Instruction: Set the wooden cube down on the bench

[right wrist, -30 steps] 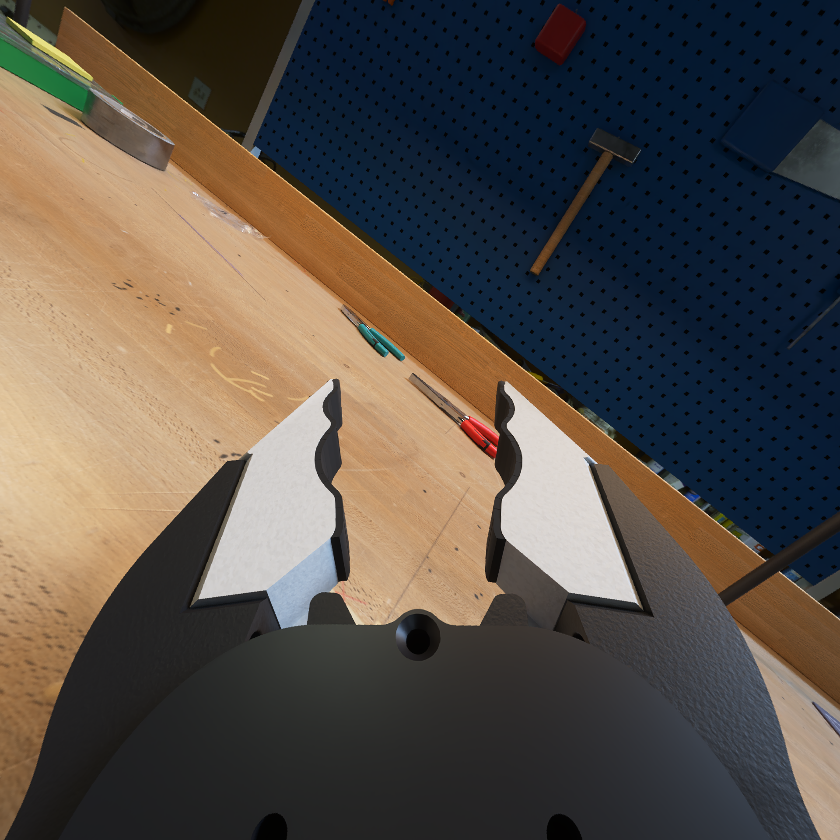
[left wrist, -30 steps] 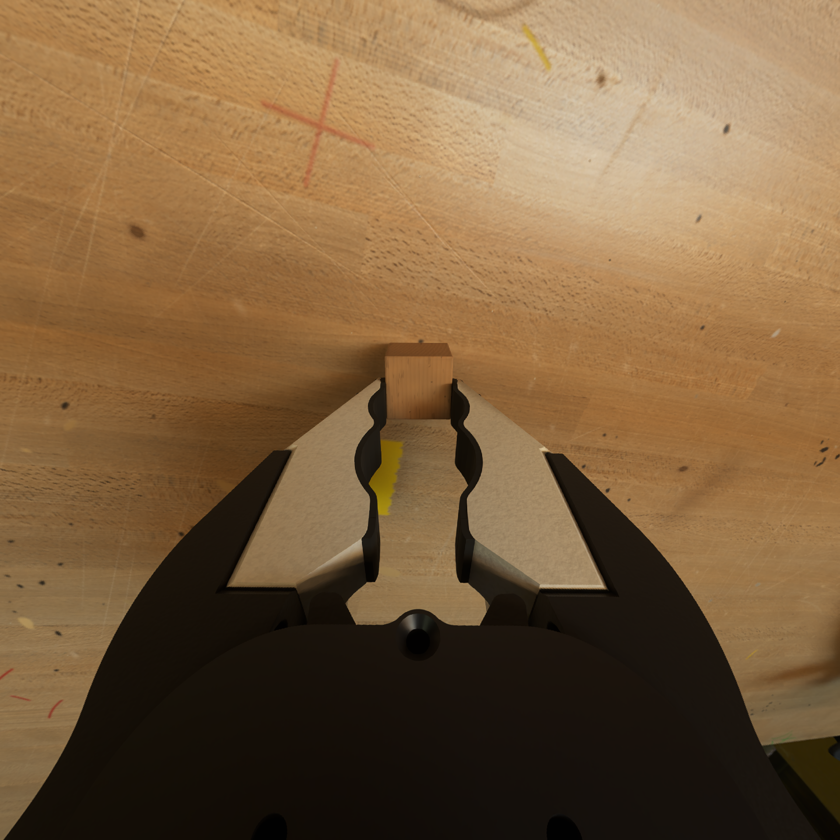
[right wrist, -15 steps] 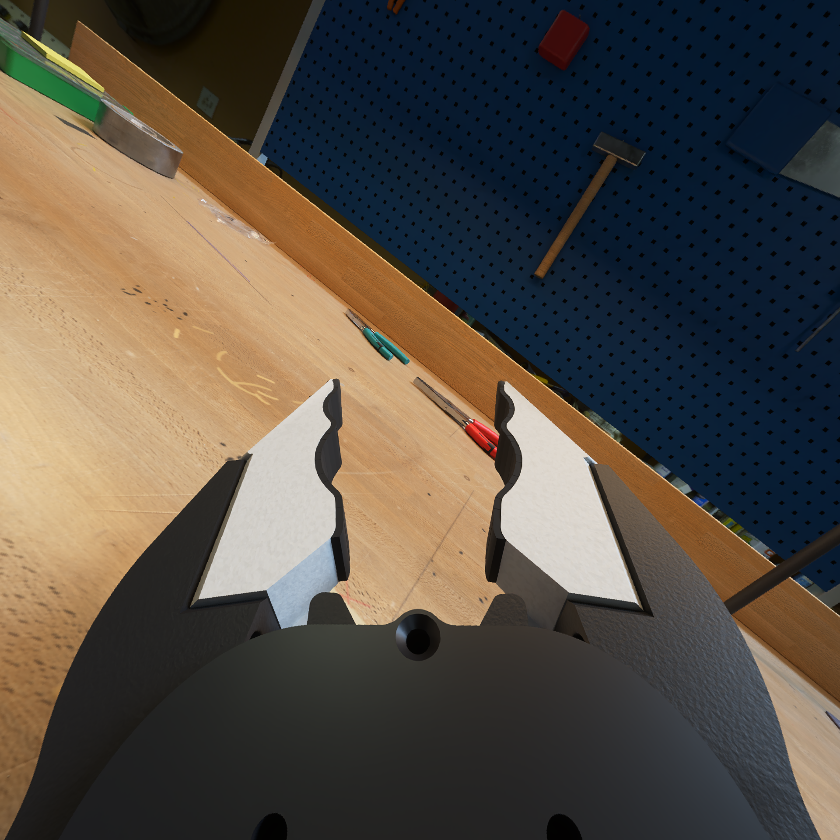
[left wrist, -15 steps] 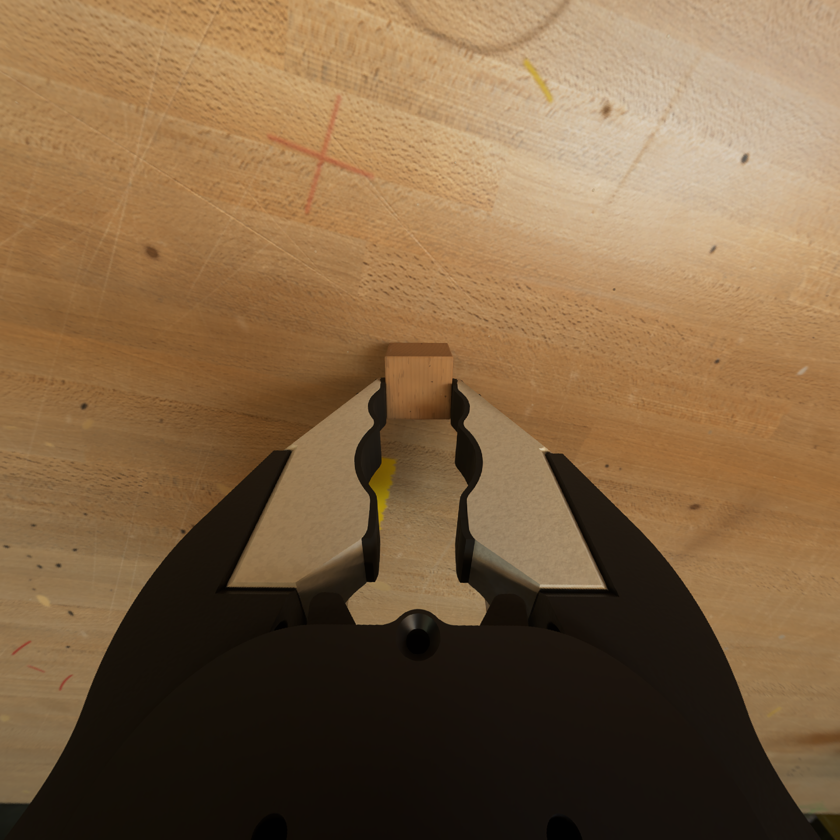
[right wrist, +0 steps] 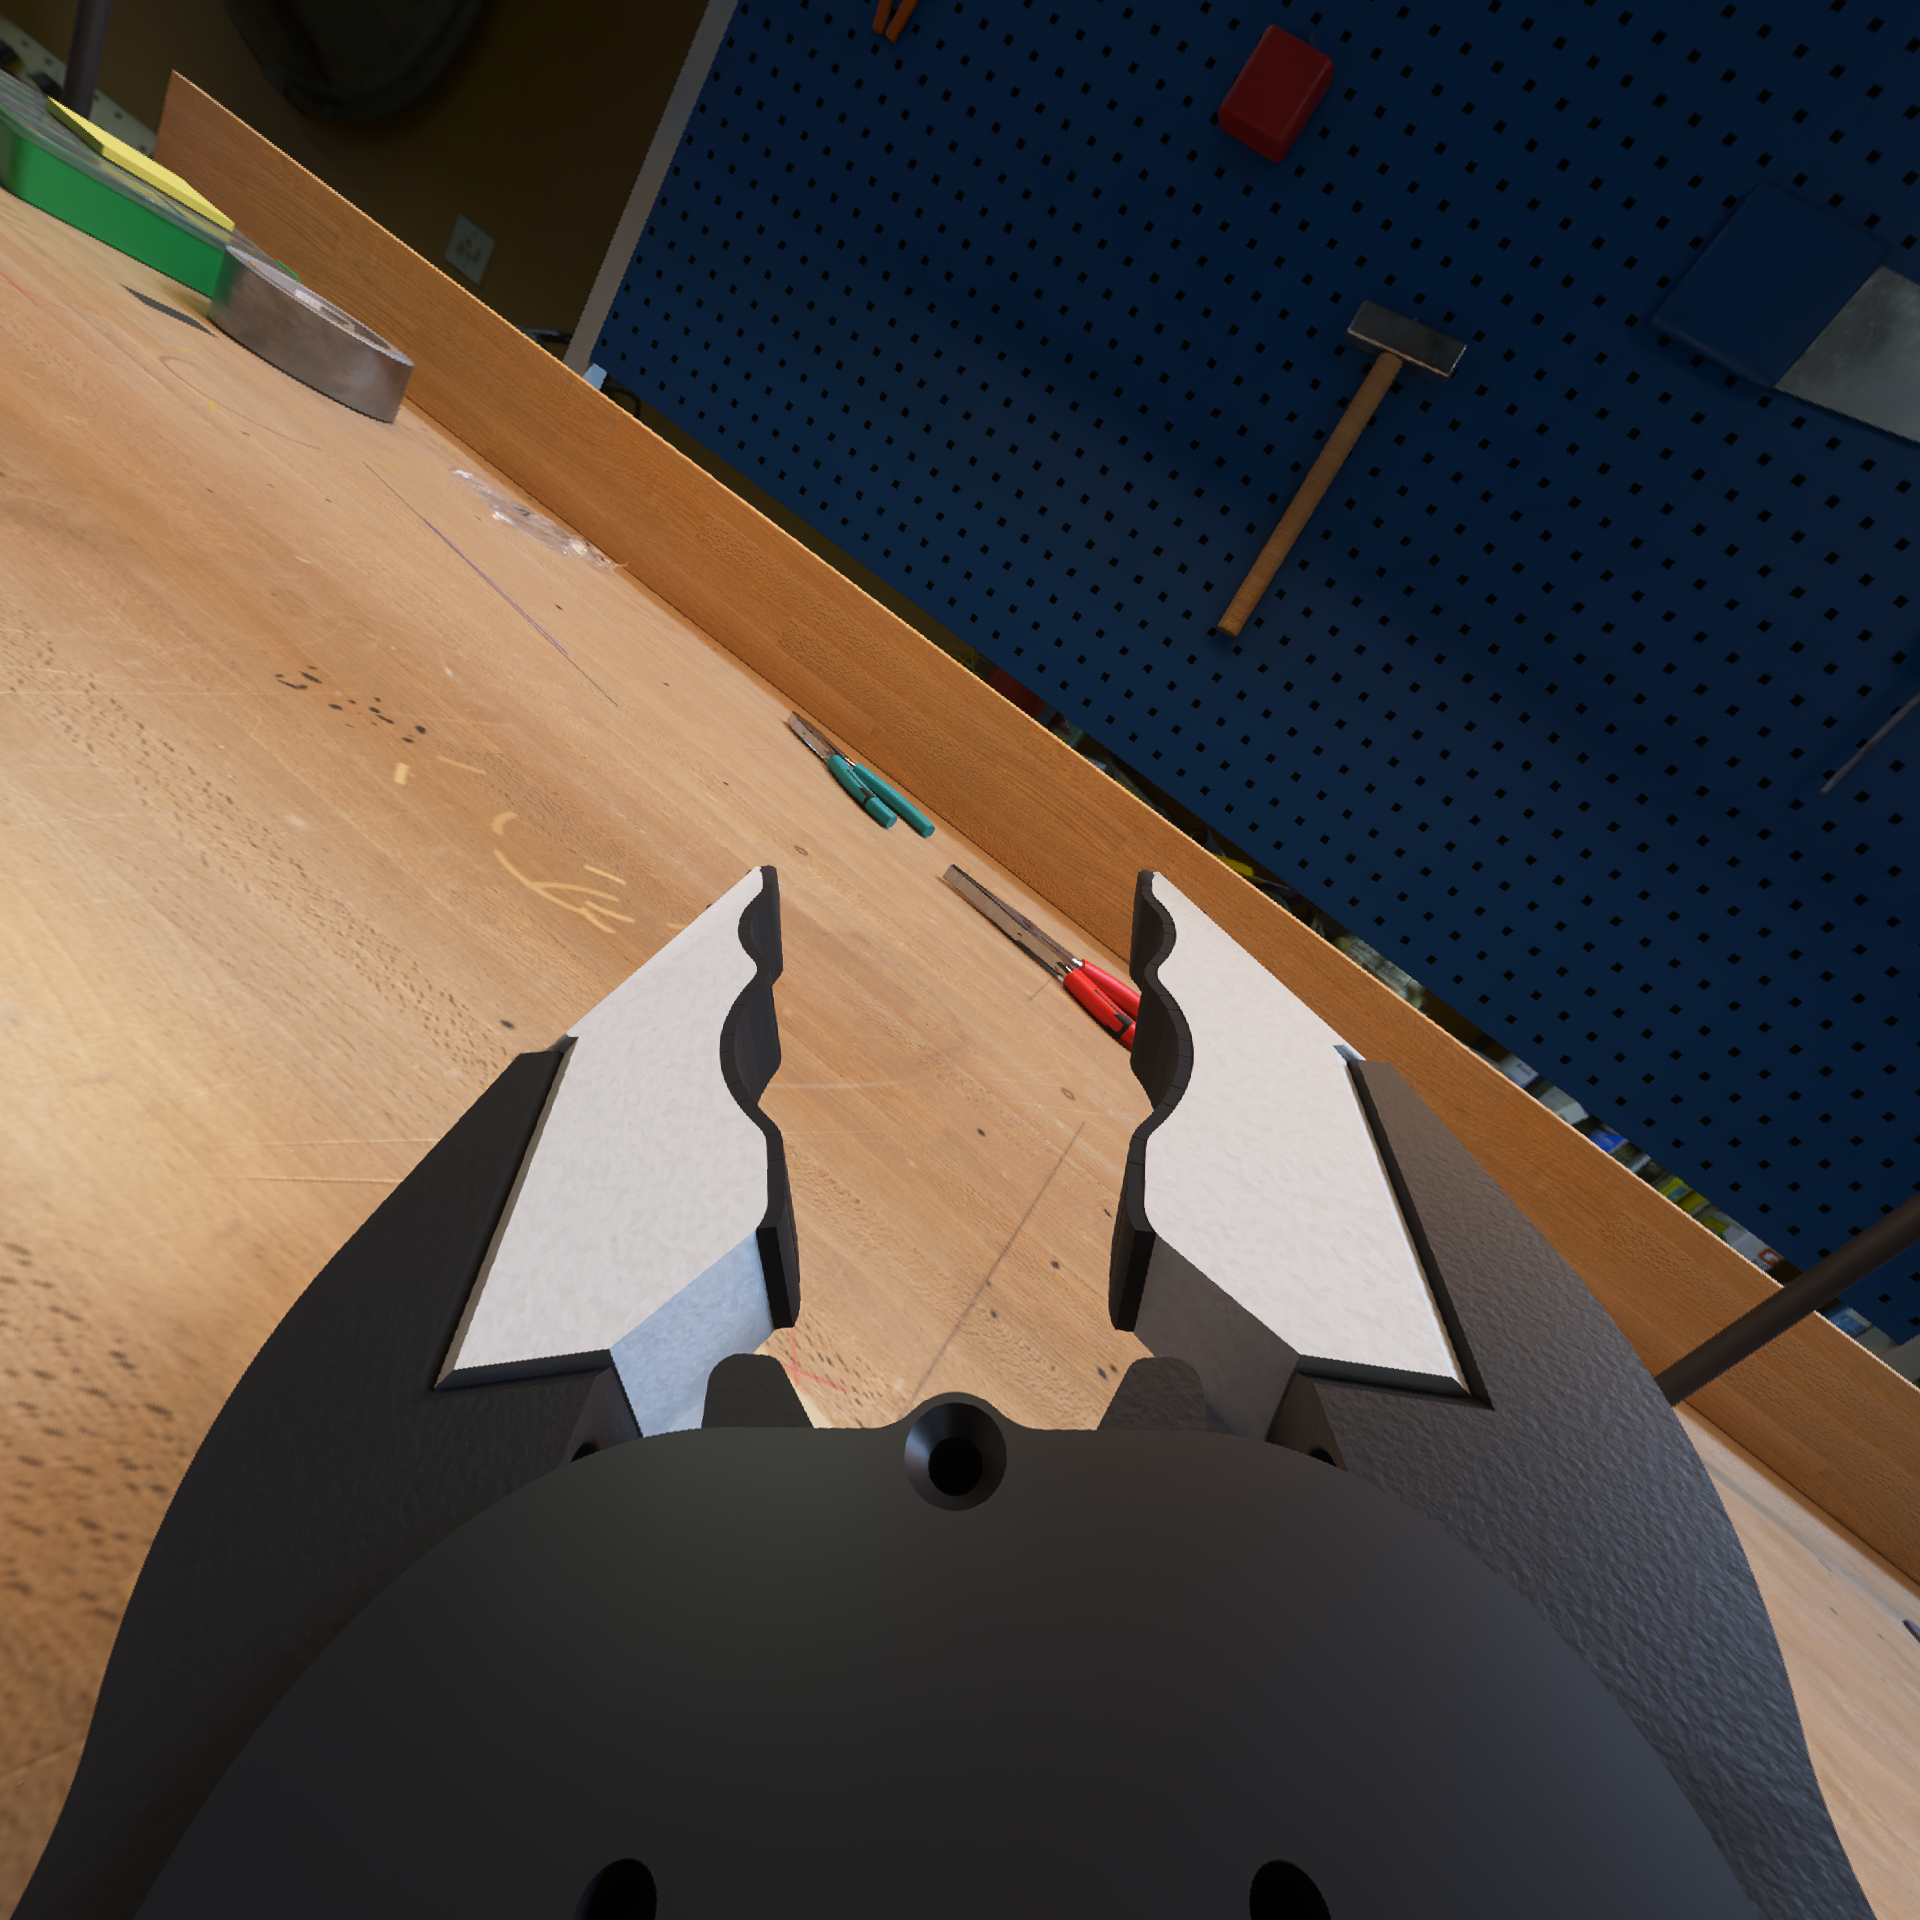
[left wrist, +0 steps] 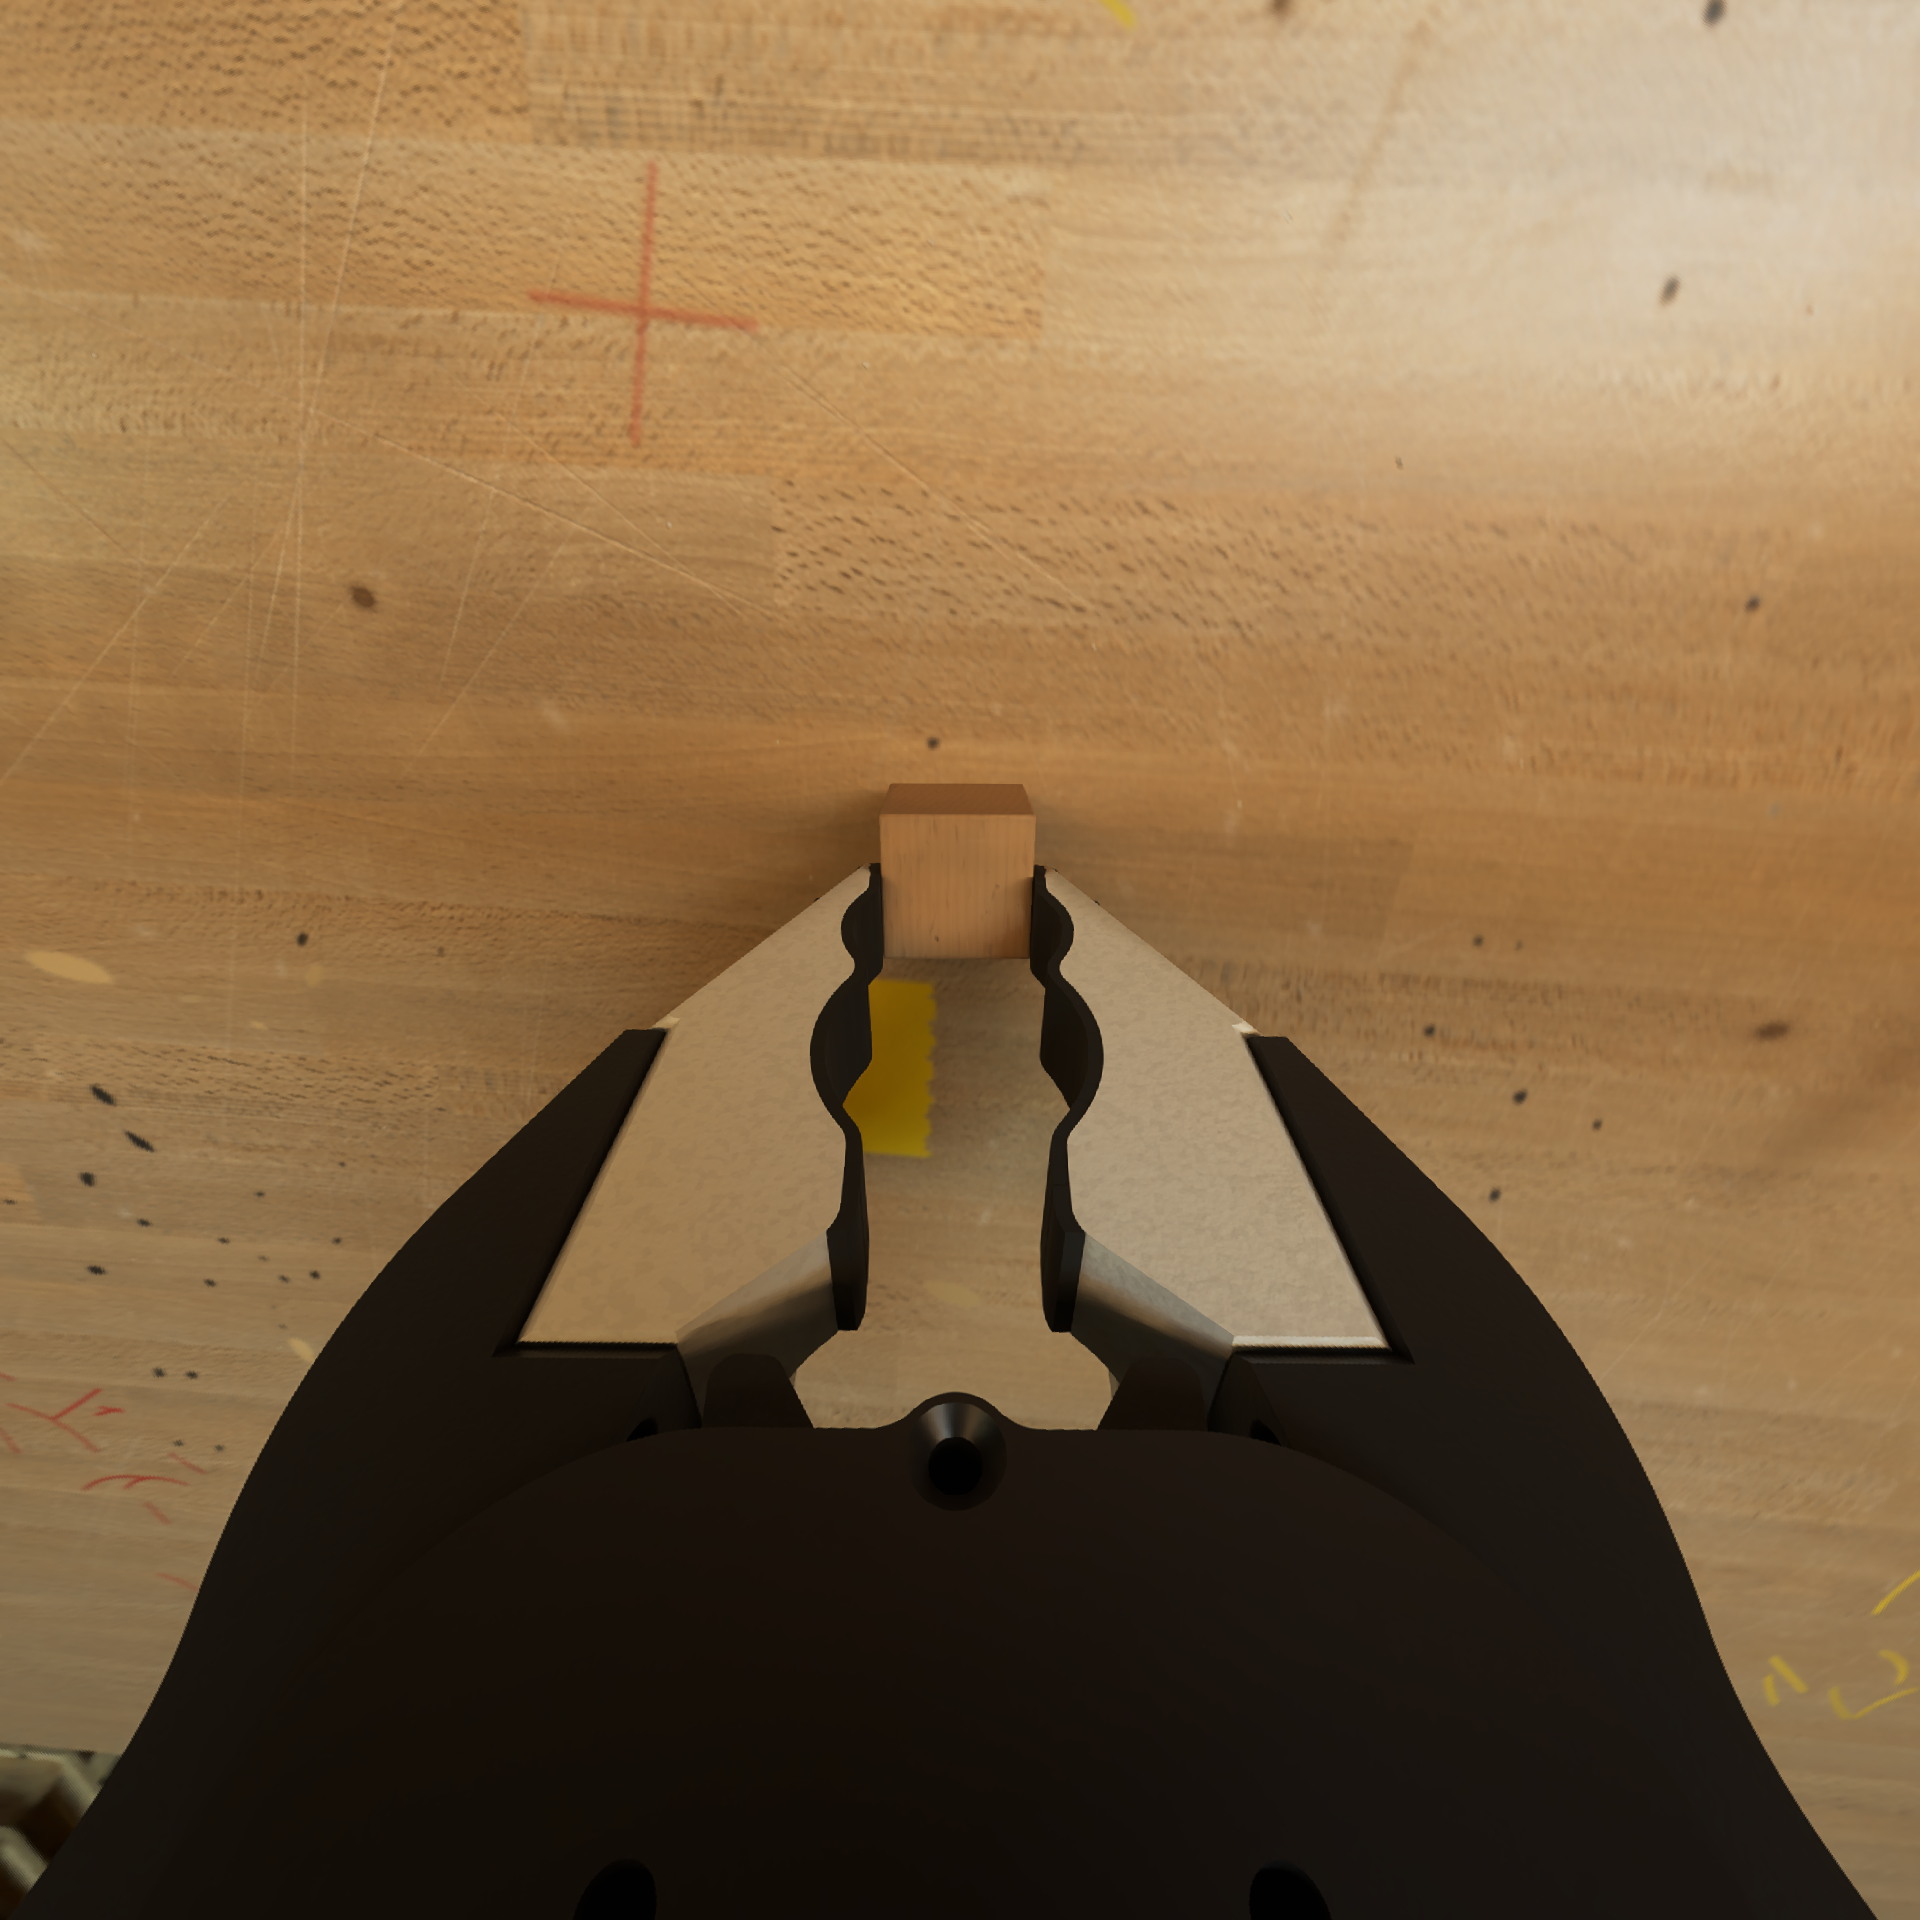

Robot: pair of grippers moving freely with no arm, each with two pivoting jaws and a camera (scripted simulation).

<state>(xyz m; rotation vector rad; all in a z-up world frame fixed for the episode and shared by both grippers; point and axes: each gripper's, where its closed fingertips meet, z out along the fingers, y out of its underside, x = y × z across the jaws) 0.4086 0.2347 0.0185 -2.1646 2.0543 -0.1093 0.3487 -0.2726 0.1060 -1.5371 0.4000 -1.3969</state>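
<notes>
In the left wrist view my left gripper (left wrist: 956,883) is shut on the small wooden cube (left wrist: 956,883), held between its fingertips above the wooden bench (left wrist: 1351,623). The cube's near face and a sliver of its top show. Whether the cube touches the bench I cannot tell. A red cross mark (left wrist: 642,310) is drawn on the bench beyond the cube, to the left. In the right wrist view my right gripper (right wrist: 956,894) is open and empty, tilted, over the bench (right wrist: 312,831).
A yellow tape piece (left wrist: 899,1070) lies under the left fingers. Green-handled pliers (right wrist: 868,784) and red-handled pliers (right wrist: 1081,982) lie near the bench's back board (right wrist: 831,644). A metal ring (right wrist: 312,332) and green tray (right wrist: 94,197) stand far left. A hammer (right wrist: 1340,457) hangs on the blue pegboard.
The left gripper has moved with the cube, so the red cross sits nearer and more upright in view. The right gripper shifted slightly; its view drifted a little.
</notes>
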